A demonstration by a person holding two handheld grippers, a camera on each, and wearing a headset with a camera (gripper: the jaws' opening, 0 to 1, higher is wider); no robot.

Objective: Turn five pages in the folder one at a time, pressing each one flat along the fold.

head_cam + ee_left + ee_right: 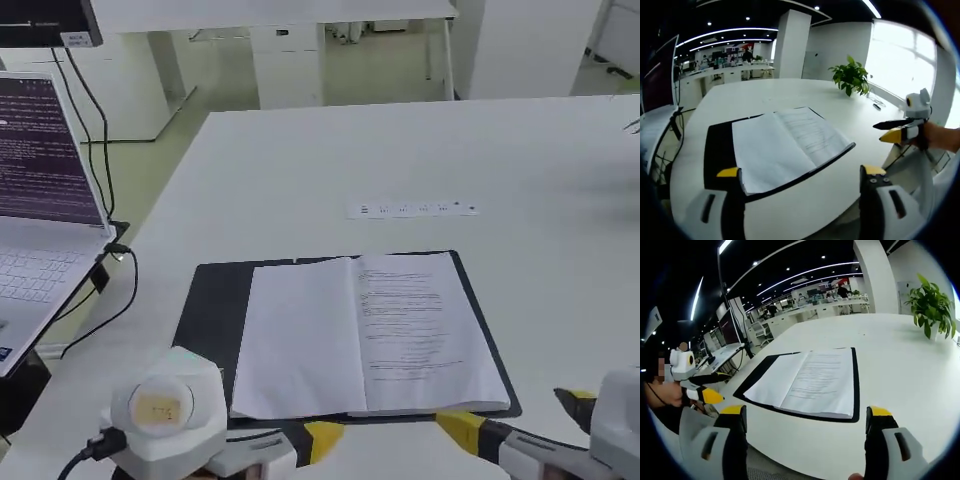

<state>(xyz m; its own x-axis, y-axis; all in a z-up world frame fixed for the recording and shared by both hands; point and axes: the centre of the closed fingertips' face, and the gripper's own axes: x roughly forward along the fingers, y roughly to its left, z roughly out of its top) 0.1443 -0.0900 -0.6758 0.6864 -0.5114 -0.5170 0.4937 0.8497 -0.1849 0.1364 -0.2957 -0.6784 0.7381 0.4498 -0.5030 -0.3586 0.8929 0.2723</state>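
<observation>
Left gripper (800, 172): jaws spread wide, nothing between them.
Right gripper (805, 411): jaws equally wide apart, also empty.
Folder (210, 310): lies open and flat on the white table (300, 170), ahead of both pairs of jaws. In the left gripper view its near corner sits just beyond the left jaw's tip; I cannot tell whether they touch. In the right gripper view it lies further ahead, centred between the jaws and apart from them.
Pages: blank left page (300, 340) and printed right page (425, 330) meet at the fold (355, 335), which runs away from the jaws.
Stage: judged as the start of a turn, with no sheet lifted yet.
Risk, double pick: the right-hand stack's edges lie tight together, so a jaw tip sliding under the corner could well lift two sheets and spoil the count.
Risk, crease or tear: pinching hard, or pulling across rather than up and over, may buckle the thin sheet.
Risk, sliding: the tabletop looks smooth, so a sideways push may shift the folder unless the other gripper steadies it.
Risk, spring-back: a page not pressed along the fold may lift again.
</observation>
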